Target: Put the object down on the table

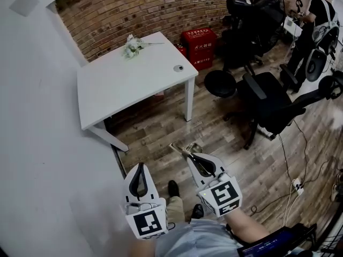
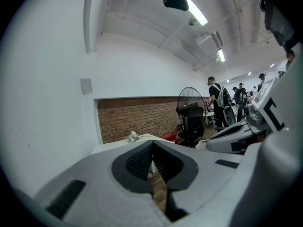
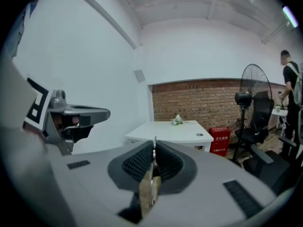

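My right gripper is shut on a thin flat object that sticks out past its tips toward the floor. In the right gripper view the object shows edge-on between the dark pads of the right gripper. What the object is cannot be told. My left gripper is held beside it, shut with nothing between its pads, as the left gripper view shows for the left gripper. The white table stands well ahead of both grippers, by the brick wall.
On the table lie a small white flower bunch and a small round object. A red box sits on the floor past the table. Black office chairs and a fan stand to the right, with a person beyond.
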{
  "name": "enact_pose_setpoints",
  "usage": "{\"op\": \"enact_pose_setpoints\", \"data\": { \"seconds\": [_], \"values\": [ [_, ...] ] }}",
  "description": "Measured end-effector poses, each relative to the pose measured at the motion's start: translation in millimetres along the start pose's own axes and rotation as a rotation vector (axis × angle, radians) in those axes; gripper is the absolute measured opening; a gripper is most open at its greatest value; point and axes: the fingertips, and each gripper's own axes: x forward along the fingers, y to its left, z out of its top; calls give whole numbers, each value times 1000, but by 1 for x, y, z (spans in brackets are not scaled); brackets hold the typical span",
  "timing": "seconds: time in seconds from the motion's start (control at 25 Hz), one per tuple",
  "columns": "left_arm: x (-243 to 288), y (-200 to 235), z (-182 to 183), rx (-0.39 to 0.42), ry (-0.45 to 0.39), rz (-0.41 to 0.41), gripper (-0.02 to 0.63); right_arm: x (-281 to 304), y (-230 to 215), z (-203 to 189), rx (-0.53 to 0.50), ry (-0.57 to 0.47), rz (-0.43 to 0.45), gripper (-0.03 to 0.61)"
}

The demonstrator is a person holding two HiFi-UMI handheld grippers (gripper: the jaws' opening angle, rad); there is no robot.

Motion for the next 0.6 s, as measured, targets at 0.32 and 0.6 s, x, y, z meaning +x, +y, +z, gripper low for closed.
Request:
{"op": "enact_pose_setpoints", "data": {
  "seconds": [0.32,0.6],
  "values": [
    [74,64,2,-13,-14,-7,9,95,-6,31,-18,-5,-3,26],
    [113,107,22,-7,-70,-16,9,144,-7,65,-45,-41,-28,26]
  ]
}}
